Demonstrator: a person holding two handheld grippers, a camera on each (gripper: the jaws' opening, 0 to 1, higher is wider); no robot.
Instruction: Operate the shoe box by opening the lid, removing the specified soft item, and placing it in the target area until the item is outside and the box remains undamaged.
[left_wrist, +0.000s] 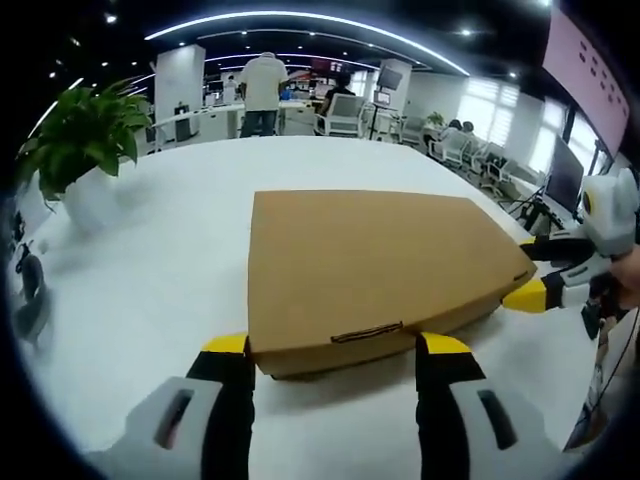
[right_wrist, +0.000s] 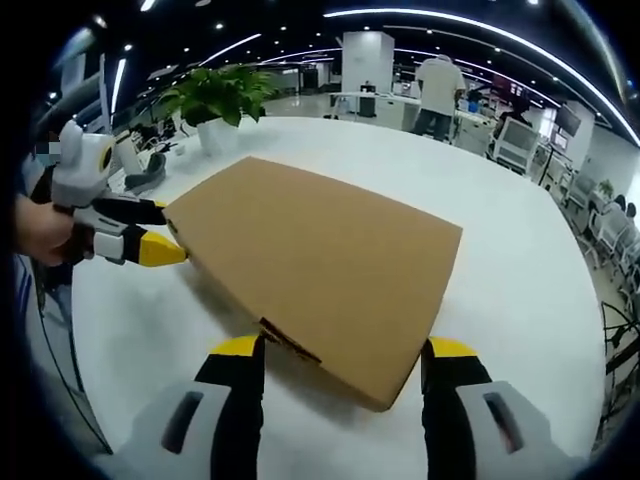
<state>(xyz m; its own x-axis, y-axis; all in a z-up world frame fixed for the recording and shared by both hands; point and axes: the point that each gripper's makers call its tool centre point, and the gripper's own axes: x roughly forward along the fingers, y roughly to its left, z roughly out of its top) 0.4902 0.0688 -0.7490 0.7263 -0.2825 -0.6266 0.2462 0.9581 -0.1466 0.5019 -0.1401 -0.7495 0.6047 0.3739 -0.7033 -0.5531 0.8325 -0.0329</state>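
1. White table (left_wrist: 150, 290) in an open office; plant (left_wrist: 85, 130) far left.
2. Box (left_wrist: 370, 265), lid shut, lies flat between both claws.
3. Left claw (left_wrist: 335, 350) spread, straddling the box's near edge.
4. Right claw (right_wrist: 340, 355) spread around a box corner.

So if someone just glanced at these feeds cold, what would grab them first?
The closed brown cardboard box, lying flat on the white table, with both grippers set at its edges: the left gripper at one side, the right gripper at an adjoining side. Next, the potted plant farther back on the table, and the open office behind it.
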